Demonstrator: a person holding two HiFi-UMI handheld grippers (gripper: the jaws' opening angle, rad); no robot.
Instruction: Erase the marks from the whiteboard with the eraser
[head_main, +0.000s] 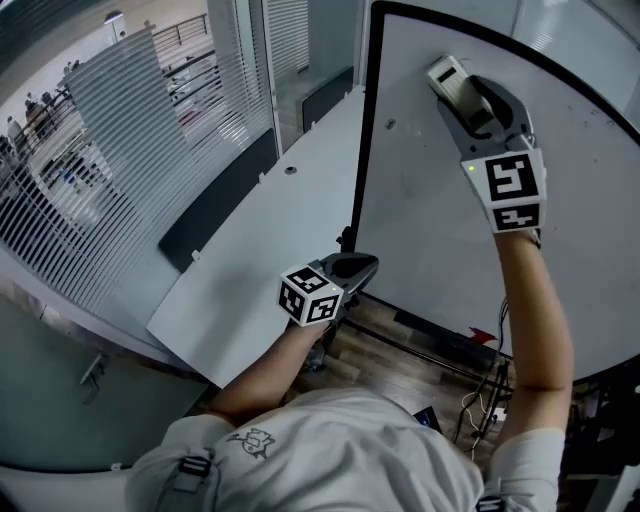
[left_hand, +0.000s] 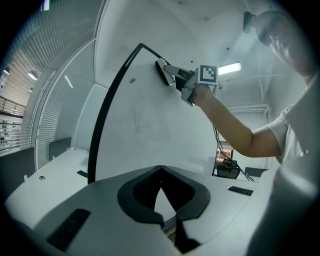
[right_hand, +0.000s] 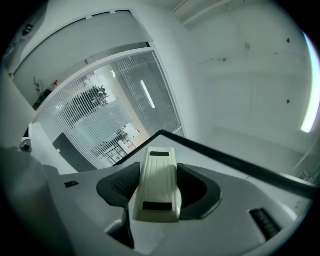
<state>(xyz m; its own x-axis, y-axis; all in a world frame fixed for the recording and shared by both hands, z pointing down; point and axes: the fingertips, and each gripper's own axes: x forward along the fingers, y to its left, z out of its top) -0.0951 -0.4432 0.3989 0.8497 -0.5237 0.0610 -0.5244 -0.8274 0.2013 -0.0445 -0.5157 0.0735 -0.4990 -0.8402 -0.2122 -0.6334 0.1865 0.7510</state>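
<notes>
A big whiteboard (head_main: 430, 220) in a black frame stands upright in front of me. My right gripper (head_main: 468, 98) is raised near its top left corner, shut on a cream eraser (head_main: 450, 80) that lies flat against the board. In the right gripper view the eraser (right_hand: 158, 185) fills the gap between the jaws. In the left gripper view the eraser (left_hand: 163, 73) rests on the whiteboard (left_hand: 145, 130) above a faint grey streak (left_hand: 134, 117) and a small dot (left_hand: 132, 80). My left gripper (head_main: 350, 268) hangs low by the board's bottom left corner, shut and holding nothing.
A long white table (head_main: 260, 250) with a dark panel (head_main: 215, 205) runs left of the board, along a glass wall with blinds (head_main: 130, 130). Cables (head_main: 485, 390) lie on the wooden floor under the board's lower edge.
</notes>
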